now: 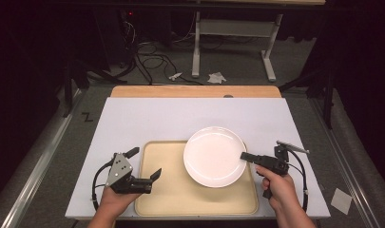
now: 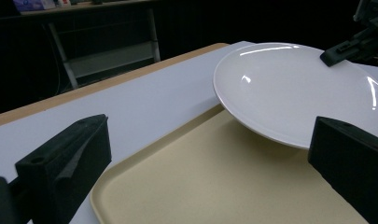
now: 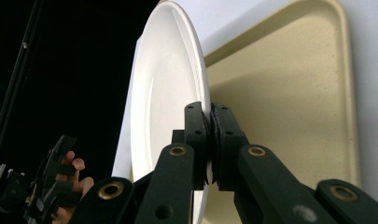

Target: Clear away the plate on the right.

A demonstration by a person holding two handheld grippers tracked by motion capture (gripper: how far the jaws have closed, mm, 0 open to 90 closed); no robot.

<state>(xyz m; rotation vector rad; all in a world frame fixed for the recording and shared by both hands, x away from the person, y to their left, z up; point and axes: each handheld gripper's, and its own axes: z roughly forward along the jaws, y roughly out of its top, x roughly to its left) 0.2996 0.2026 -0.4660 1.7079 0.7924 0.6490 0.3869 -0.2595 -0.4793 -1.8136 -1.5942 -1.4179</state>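
- White board covers the table (image 1: 133, 118), bare apart from the tray and plate.
- Beige tray (image 1: 166, 190) lies at the table's 6 o'clock edge, nothing else resting on it.
- White plate (image 1: 211, 154) sits over the tray's 1 o'clock corner, its far rim overhanging the tray; from the left gripper view it looks tilted and lifted, so placement seems unfinished, and lowering and letting go look like what remains.
- Right gripper (image 1: 245, 156) has its jaws clamped tight on the plate's 3 o'clock rim.
- Left gripper (image 1: 143, 164) waits at the tray's 9 o'clock edge, jaws spread wide, holding nothing.
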